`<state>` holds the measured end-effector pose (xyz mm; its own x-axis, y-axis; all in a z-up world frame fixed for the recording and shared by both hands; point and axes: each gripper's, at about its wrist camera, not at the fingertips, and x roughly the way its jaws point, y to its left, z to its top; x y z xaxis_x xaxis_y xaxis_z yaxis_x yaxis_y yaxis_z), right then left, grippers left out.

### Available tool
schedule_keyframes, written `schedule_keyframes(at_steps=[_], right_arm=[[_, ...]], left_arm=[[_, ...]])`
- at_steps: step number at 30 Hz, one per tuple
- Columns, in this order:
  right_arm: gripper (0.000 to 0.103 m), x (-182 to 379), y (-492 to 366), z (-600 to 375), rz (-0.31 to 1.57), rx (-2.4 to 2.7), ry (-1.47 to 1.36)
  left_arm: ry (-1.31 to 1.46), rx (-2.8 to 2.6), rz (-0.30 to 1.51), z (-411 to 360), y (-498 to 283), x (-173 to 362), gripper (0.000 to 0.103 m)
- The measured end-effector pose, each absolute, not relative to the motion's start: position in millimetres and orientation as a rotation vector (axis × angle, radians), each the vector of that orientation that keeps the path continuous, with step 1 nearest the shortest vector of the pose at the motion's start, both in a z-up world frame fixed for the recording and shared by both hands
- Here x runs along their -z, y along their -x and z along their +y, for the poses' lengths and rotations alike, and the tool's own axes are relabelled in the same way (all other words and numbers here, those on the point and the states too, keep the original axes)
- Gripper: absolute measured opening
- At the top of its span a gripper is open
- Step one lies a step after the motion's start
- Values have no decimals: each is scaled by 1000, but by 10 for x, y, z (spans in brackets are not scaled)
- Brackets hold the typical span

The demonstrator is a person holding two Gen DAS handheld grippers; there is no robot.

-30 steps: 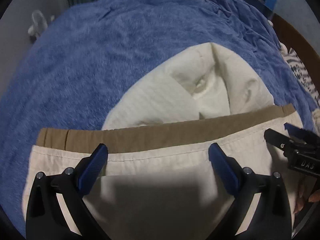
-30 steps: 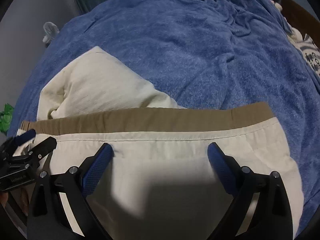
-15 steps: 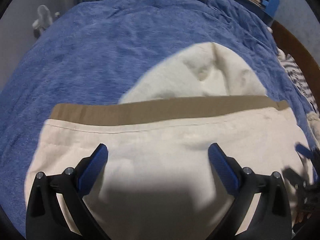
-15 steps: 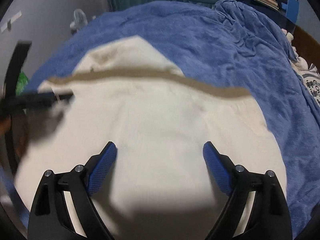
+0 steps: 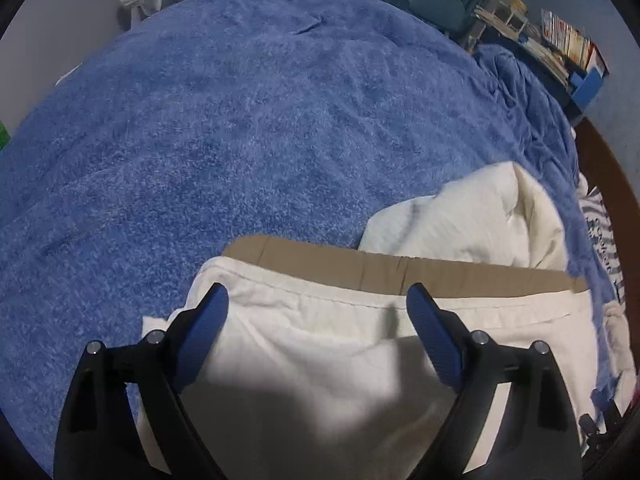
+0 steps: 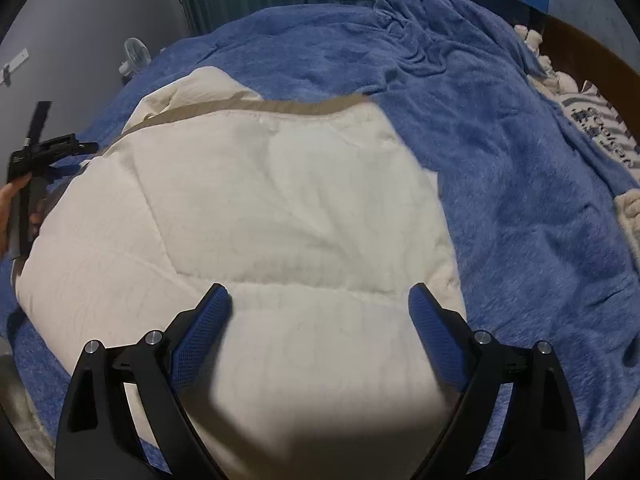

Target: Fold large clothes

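Both grippers are hanging over the garment with jaws spread wide and nothing between the blue pads. Left gripper [image 5: 316,304] is hovering over the near left part of the cream garment [image 5: 360,360], its left pad sitting above the garment's left corner and its right pad above the seam just below the tan band [image 5: 400,266]. Right gripper [image 6: 320,304] is hovering over the near middle of the cream garment [image 6: 260,208], with cloth showing between and beyond both pads. Whether any fingertip is touching the cloth cannot be told from either view.

The garment is lying on the blue blanket [image 5: 240,120] that is covering the bed, with the tan band running across its far edge. A further cream portion [image 5: 472,220] is bulging out beyond the band, bunched rather than flat. In the right wrist view the left gripper [image 6: 52,152] is showing at the left edge, held in a hand [image 6: 8,208] beside the garment's left side.

Judgement: the garment is resting doubled over, which would explain the released jaws; both tools appear to be between grasps, positioned to choose the next edge. The bunched portion beyond the band is likely needing to be flattened or tucked before a further fold. The soft blanket may be dragging on the cloth if it is slid.

A striped cloth [image 6: 596,128] is lying at the bed's right side, well apart from the work.
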<state>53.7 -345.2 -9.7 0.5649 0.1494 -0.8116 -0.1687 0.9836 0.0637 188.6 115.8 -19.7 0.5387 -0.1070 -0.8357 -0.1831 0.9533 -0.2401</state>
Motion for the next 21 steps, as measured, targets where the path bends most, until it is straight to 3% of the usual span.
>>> schedule_keyframes(at_steps=[5,9,21], right_arm=[[87,-99,-776,-3224,910,-251,38],[87,-15,-1076,-2974,939,-280,78],[86,404,-2161,-3325,1074,-56,-155]], left_arm=[[154,103,938,631,-1359,-195,88],[55,191,962,278,-833,-167,88],[46,199,1005,536,-184,192,89]])
